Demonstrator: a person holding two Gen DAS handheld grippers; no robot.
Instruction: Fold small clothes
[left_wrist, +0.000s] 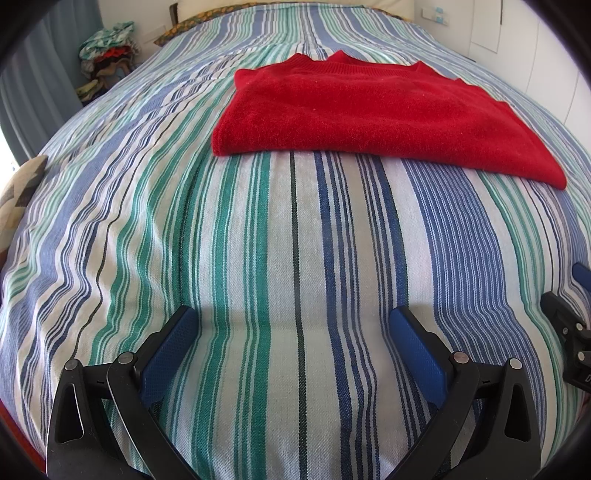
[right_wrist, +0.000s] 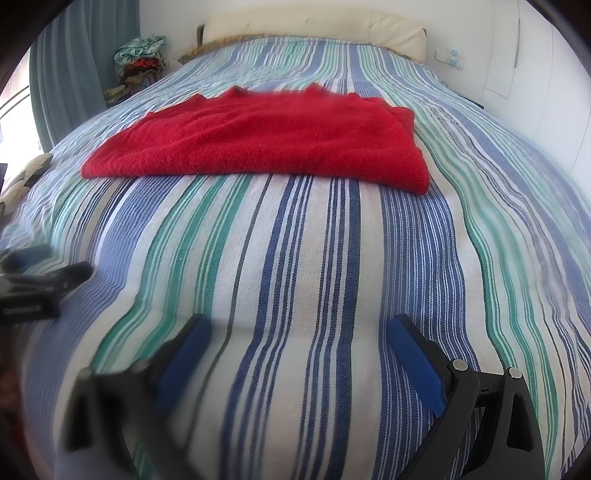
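At the far left of my left wrist view, a blue-grey curtain (left_wrist: 33, 107) hangs by the wall, and just beside it sits a heap of mixed clothes (left_wrist: 107, 55) off the bed's far corner. A patterned cushion (left_wrist: 22, 188) lies at the bed's left edge.

Moving right, the striped bedspread (left_wrist: 258, 240) fills most of both views, smooth in blue, green and white. My left gripper (left_wrist: 293, 325) hovers low over it at the near edge, its blue-padded fingers wide apart and holding nothing.

Further up and right lies the red sweater (left_wrist: 369, 118), flat on the bedspread, well apart from both tools. It looks already folded into a neat rectangle, ribbed collar towards the headboard (right_wrist: 314, 29).

My right gripper (right_wrist: 299, 332) hangs beside the left one, fingers also spread and empty; part of this view is blurred.

I judge this garment's fold done or nearly done, with both tools free. The next move, as I read it, calls either for one more halving fold, which means reaching forward and pinching both near corners evenly, or for fetching another piece from the heap.
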